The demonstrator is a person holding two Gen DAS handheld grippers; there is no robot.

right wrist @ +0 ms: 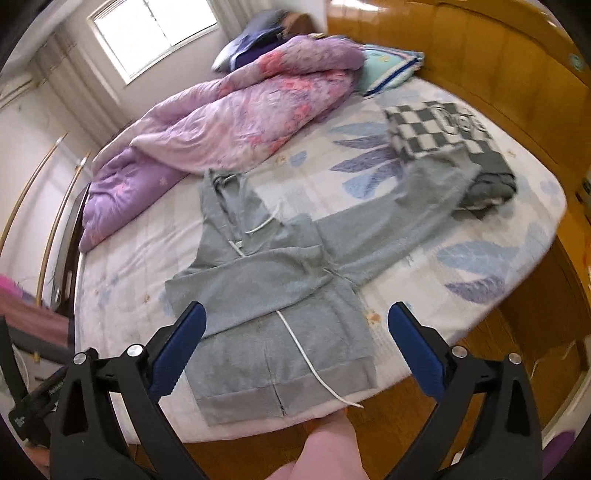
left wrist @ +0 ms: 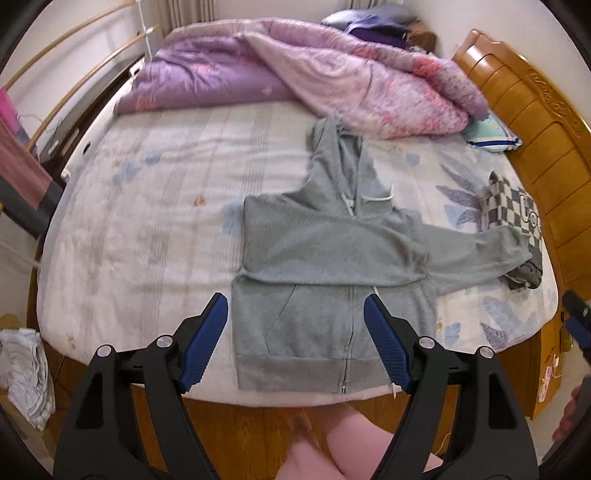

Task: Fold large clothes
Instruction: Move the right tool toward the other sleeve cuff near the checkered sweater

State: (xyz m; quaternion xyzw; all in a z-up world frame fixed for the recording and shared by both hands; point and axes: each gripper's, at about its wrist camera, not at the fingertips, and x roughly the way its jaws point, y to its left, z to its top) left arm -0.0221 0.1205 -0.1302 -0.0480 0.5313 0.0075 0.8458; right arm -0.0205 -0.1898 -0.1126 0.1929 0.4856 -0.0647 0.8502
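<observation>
Over the grey hoodie (left wrist: 332, 251), both tongs gape empty; only the right view shows a window (right wrist: 155, 33).

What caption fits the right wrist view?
Open right gripper above a half-folded grey zip hoodie on the bed.

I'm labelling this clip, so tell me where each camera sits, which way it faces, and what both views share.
Left wrist: on the left gripper, jaws open and empty, looking down at the bed and grey hoodie; pink-clad legs below.
Right wrist: on the right gripper, open and empty, angled toward the hoodie's unfolded sleeve and checkered garment; a pink-clad leg below.
Shared: hoodie, purple quilt, checkered garment, wooden headboard.
</observation>
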